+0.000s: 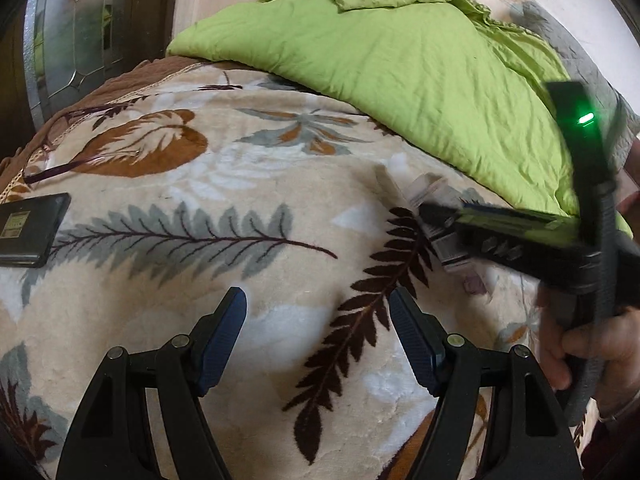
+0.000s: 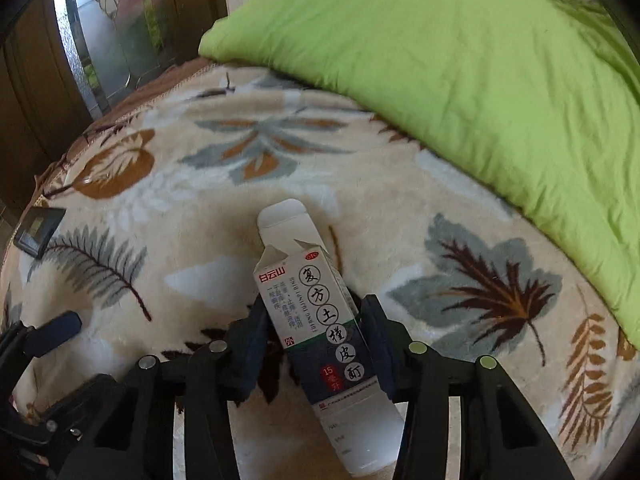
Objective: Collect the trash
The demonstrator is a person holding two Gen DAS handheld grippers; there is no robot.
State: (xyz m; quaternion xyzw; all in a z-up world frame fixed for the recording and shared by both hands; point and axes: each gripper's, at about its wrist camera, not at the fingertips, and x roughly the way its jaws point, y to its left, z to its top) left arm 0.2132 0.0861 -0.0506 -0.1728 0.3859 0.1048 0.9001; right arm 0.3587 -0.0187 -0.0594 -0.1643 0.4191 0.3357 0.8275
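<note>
A small white and dark-blue medicine carton point(image 2: 320, 316) with Chinese print and an open top flap sits between the fingers of my right gripper point(image 2: 316, 344), which is shut on it just above the leaf-pattern blanket point(image 2: 180, 200). In the left wrist view the same carton point(image 1: 424, 192) shows blurred at the right, behind the right gripper's black body point(image 1: 520, 240) held by a hand. My left gripper point(image 1: 318, 320) is open and empty over the blanket point(image 1: 240, 160), left of the carton.
A bright green duvet point(image 1: 400, 60) point(image 2: 460, 60) lies bunched across the back and right of the bed. A black phone point(image 1: 28, 228) point(image 2: 38, 230) lies at the blanket's left edge. Purple-framed glasses point(image 1: 76, 160) lie near it. A glass-panelled door point(image 1: 76, 32) stands beyond the bed.
</note>
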